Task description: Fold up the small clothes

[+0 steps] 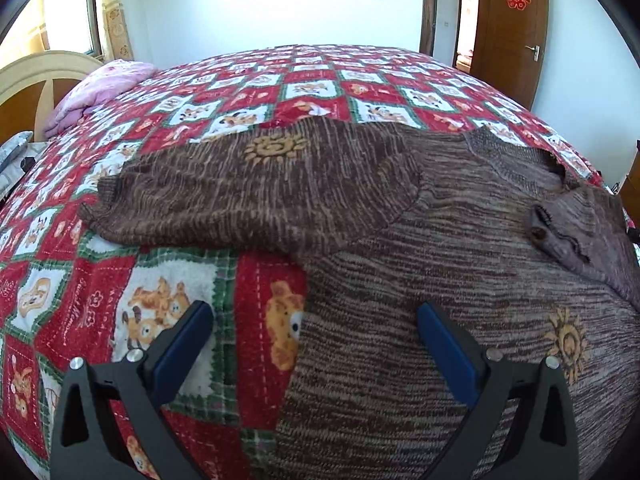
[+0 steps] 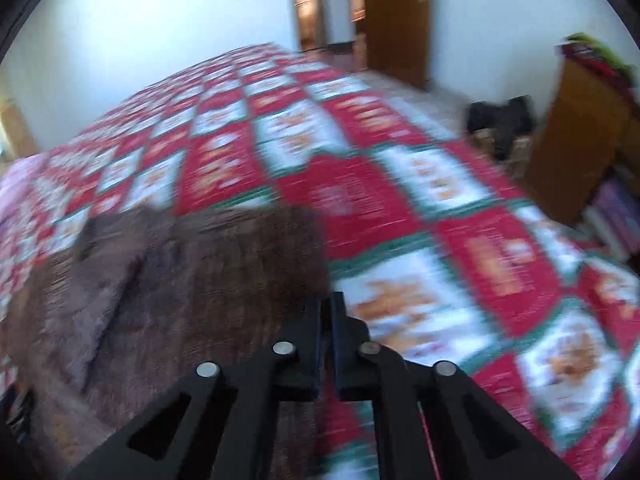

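Note:
A small brown knitted sweater (image 1: pixel 420 280) with orange sun patches lies flat on the bed. Its left sleeve (image 1: pixel 248 192) is folded out across the quilt. My left gripper (image 1: pixel 316 320) is open and empty, low over the sweater's left side edge, one finger over the quilt and one over the knit. In the blurred right wrist view the sweater (image 2: pixel 180 280) lies to the left. My right gripper (image 2: pixel 330 304) is shut, its tips at the sweater's right edge; I cannot tell whether fabric is pinched.
A red, white and green patchwork quilt (image 1: pixel 304 84) covers the bed. A pink pillow (image 1: pixel 100 92) lies by the headboard at the far left. A wooden door (image 1: pixel 508 28) stands behind. A wooden cabinet (image 2: pixel 580 136) and books stand right of the bed.

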Available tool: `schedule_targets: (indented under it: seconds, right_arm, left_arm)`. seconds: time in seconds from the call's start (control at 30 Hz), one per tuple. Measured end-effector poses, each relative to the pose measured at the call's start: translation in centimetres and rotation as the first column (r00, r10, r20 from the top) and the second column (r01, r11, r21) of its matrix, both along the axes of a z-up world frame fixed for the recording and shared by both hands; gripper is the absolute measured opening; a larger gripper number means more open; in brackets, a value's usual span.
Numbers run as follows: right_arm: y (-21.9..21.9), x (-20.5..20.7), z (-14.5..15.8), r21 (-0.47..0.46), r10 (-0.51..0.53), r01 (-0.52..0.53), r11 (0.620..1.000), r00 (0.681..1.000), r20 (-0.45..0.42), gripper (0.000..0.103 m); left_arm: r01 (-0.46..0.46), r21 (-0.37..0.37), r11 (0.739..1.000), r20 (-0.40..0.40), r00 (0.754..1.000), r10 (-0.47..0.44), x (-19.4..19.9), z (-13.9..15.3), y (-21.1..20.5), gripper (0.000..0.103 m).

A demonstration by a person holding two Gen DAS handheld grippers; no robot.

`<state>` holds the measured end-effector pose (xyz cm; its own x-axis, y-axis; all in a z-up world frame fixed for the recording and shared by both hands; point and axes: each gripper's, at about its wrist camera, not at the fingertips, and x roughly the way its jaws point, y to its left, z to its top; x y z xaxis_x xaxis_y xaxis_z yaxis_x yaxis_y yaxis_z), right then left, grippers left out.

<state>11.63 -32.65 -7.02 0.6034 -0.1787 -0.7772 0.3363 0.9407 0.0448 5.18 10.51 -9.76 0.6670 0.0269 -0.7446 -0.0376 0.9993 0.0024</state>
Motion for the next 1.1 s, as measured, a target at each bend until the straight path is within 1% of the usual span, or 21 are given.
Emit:
schedule_targets:
  seconds: [0.03,0.07,0.1,0.17,0.23,0.3,0.37,0.43,0.47,0.53,0.57,0.6,0.67,0.73,0.77,0.8,0.83,0.87,0.93,1.03,1.1]
  right_arm:
    - [-1.1,-0.2,-0.2,0.0,-0.036,0.036,0.999,0.999,0.001,0.0]
    - [-2.4,-0.4,-0.5,0.025,-0.067,0.067,0.997,0.998,-0.001,0.0]
    - [-3.6,-1.0,-0.5,0.075,-0.078,0.076,0.994,0.997,0.02,0.0]
    - [-3.9,-2.4,0.3,0.122,-0.085,0.077,0.99,0.995,0.058,0.0]
    - [-2.9,-3.9,1.6,0.158,-0.055,0.04,0.987,0.994,0.094,0.0]
    - [-0.4,-4.9,2.7,0.18,0.033,-0.055,0.982,0.992,0.122,0.0]
    - [3.2,-5.6,2.9,0.15,0.154,-0.17,0.974,0.981,0.116,0.0]
    - [6.2,-6.2,1.9,0.131,0.261,-0.269,0.954,0.962,0.075,0.0]
    - [7.4,-6.4,1.1,0.131,0.295,-0.297,0.946,0.955,0.041,0.0]
    - [7.8,-6.7,-1.0,0.116,0.288,-0.282,0.952,0.957,-0.037,0.0]
    - [7.1,-7.0,-1.4,0.128,0.28,-0.276,0.953,0.96,-0.016,0.0]
    - [5.9,-7.6,-1.4,0.146,0.251,-0.248,0.958,0.968,0.001,0.0]
    - [4.6,-8.0,-0.9,0.11,0.181,-0.177,0.978,0.983,-0.026,0.0]
    - [4.5,-8.5,0.0,0.055,0.126,-0.123,0.991,0.99,-0.061,0.0]
    - [5.3,-8.7,0.8,0.023,0.139,-0.138,0.99,0.989,-0.052,0.0]
    - [6.5,-8.9,1.7,-0.005,0.173,-0.173,0.985,0.985,-0.029,0.0]
    - [8.0,-8.7,2.7,-0.036,0.216,-0.216,0.976,0.976,0.0,0.0]
    - [8.8,-8.2,3.1,-0.043,0.239,-0.238,0.97,0.971,0.015,0.0]
    - [10.5,-6.6,3.3,-0.02,0.278,-0.277,0.961,0.96,0.023,0.0]
    - [13.1,-2.9,1.5,-0.032,0.299,-0.3,0.953,0.953,-0.04,0.0]
    - [14.3,-1.0,0.2,-0.018,0.309,-0.311,0.95,0.948,-0.073,0.0]
  left_arm:
    - [0.001,0.001,1.0,0.001,1.0,-0.001,0.0,0.0,0.0,0.103]
    - [0.002,0.001,1.0,0.003,1.0,-0.002,0.0,0.0,0.0,0.103]
    - [0.003,0.0,1.0,0.004,1.0,-0.003,0.0,0.0,0.0,0.103]
    - [0.003,-0.009,1.0,0.005,1.0,-0.003,0.0,0.0,0.1,0.103]
    - [0.001,-0.003,1.0,0.008,1.0,-0.001,0.1,-0.1,0.0,0.103]
    - [-0.001,0.005,1.0,0.012,1.0,0.001,0.0,-0.1,-0.2,0.103]
    - [0.0,0.002,1.0,0.015,1.0,0.0,0.0,-0.1,-0.1,0.103]
    - [0.002,-0.008,1.0,0.016,1.0,-0.001,0.0,-0.1,0.0,0.103]
    - [0.002,-0.013,1.0,0.016,1.0,-0.002,0.0,-0.1,0.1,0.103]
    - [0.003,-0.017,1.0,0.019,1.0,-0.003,0.0,-0.1,0.1,0.103]
    - [0.003,-0.016,1.0,0.021,1.0,-0.003,0.0,-0.1,0.1,0.103]
    - [0.003,-0.017,1.0,0.022,1.0,-0.003,-0.1,-0.1,0.1,0.103]
    - [0.003,-0.02,1.0,0.025,1.0,-0.002,-0.1,-0.2,0.1,0.103]
    - [0.001,-0.017,1.0,0.031,1.0,-0.001,-0.1,-0.2,0.0,0.103]
    - [0.0,-0.016,1.0,0.033,0.999,0.0,-0.2,-0.2,0.0,0.103]
    - [0.0,-0.015,1.0,0.035,0.999,0.001,-0.2,-0.2,0.0,0.103]
    - [0.0,-0.016,1.0,0.037,0.999,0.001,-0.2,-0.2,0.0,0.103]
    - [0.0,-0.017,1.0,0.038,0.999,0.001,-0.2,-0.2,0.0,0.103]
    - [0.0,-0.021,1.0,0.038,0.999,0.0,-0.2,-0.2,0.1,0.103]
    - [0.003,-0.028,1.0,0.04,0.999,-0.002,-0.3,-0.1,0.2,0.103]
    - [0.004,-0.034,0.999,0.043,0.999,-0.002,-0.3,-0.2,0.2,0.103]
